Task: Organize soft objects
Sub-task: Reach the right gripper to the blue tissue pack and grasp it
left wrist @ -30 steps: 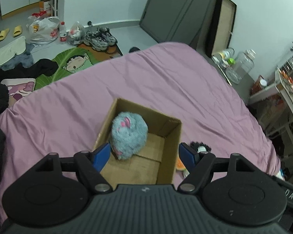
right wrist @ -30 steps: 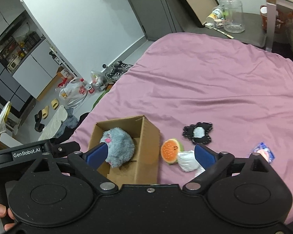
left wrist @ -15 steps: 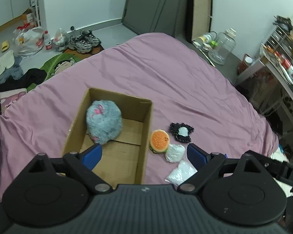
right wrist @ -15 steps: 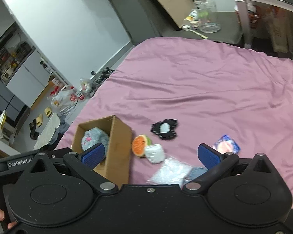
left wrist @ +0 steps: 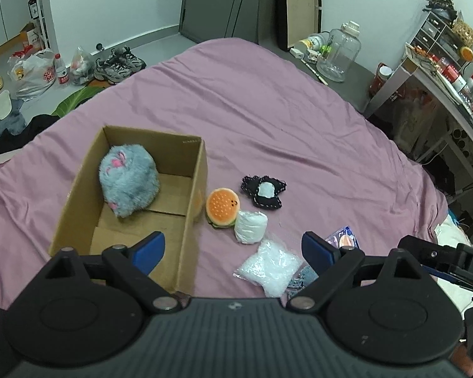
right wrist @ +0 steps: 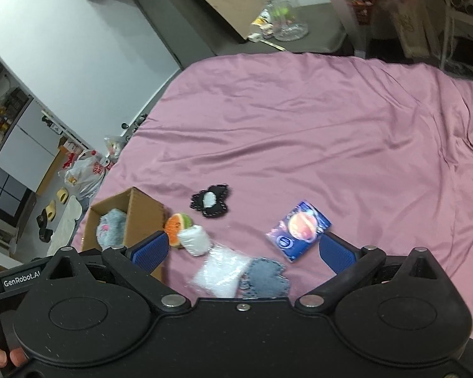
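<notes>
Grey fluffy plush [left wrist: 127, 184] sits in brown cardboard box [left wrist: 192, 189]; burger plush [left wrist: 222, 208], white roll [left wrist: 251, 226] and others remain on purple bed [left wrist: 299, 132]. Both tools [left wrist: 233, 249] [right wrist: 241, 250] released, empty.

"GenRobot.AI" on the left claw [right wrist: 148, 252] body; "DA" on the right claw [left wrist: 441, 264] body.

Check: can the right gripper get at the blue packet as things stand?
Probably yes. The right gripper is open and empty, and the blue packet lies flat on the bedsheet just ahead of it, nothing covering it.
</notes>
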`<state>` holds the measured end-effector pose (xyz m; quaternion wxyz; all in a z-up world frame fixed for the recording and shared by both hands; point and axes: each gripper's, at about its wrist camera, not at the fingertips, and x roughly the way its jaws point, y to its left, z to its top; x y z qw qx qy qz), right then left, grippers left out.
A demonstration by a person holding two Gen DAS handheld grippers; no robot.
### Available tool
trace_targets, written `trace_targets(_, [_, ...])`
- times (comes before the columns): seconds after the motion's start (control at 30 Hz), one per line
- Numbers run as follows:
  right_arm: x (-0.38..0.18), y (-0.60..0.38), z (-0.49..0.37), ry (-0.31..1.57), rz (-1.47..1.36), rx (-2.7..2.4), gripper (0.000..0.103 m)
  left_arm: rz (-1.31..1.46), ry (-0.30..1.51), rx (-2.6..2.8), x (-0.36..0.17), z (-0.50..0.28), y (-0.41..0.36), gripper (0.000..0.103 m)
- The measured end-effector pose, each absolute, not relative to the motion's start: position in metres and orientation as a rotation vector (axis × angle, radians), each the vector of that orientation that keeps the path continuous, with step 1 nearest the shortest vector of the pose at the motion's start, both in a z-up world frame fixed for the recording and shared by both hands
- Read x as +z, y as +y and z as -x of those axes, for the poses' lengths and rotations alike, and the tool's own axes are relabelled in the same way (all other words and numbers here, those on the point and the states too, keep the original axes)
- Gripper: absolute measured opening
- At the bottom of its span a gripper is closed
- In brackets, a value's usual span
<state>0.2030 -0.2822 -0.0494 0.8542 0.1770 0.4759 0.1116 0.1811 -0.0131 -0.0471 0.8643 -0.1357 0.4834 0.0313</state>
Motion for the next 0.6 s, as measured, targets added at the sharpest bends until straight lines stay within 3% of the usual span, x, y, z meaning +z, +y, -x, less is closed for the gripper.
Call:
trace_targets(0.37, [-0.086, -0.309, -0.218, 1.06, -0.46, 0.217, 0.102, 0.271, 1.062, 0.092, -0.074, -0.193, -0.043, 0.088])
trace_targets(0.6, [-0.107, -0.316, -0.235, 1.104, -0.488, 0.207, 0.099, 0.262, 1.125, 0.097, -0.098, -0.207, -0.055, 0.073])
